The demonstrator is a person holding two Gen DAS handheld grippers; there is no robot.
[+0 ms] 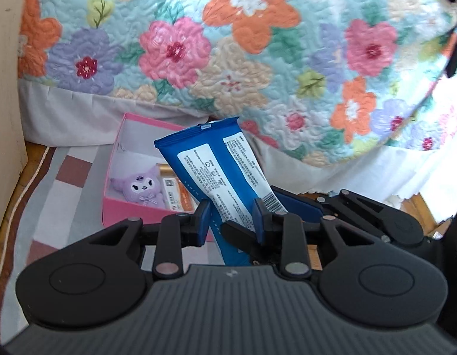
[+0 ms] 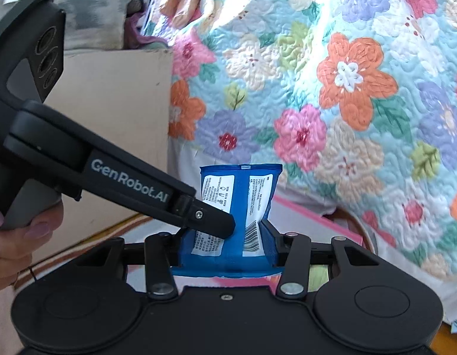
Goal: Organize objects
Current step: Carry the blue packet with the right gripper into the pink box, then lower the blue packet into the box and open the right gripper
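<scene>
On the striped and checked rug (image 1: 66, 174) at the left stands an open pink cardboard box (image 1: 122, 207) holding a purple plush toy (image 1: 144, 188) and orange packets (image 1: 181, 198). Just right of it, the left gripper (image 1: 231, 217) pinches the near end of a blue plastic wipes pack (image 1: 216, 171), raised and tilted. The right gripper (image 2: 227, 242) clamps the same pack at its sides. Behind hangs a flowered quilt (image 1: 258, 44).

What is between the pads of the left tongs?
The blue wipes pack stands between the left tongs; the left wrist view shows it, with the right tongs also holding it.
</scene>
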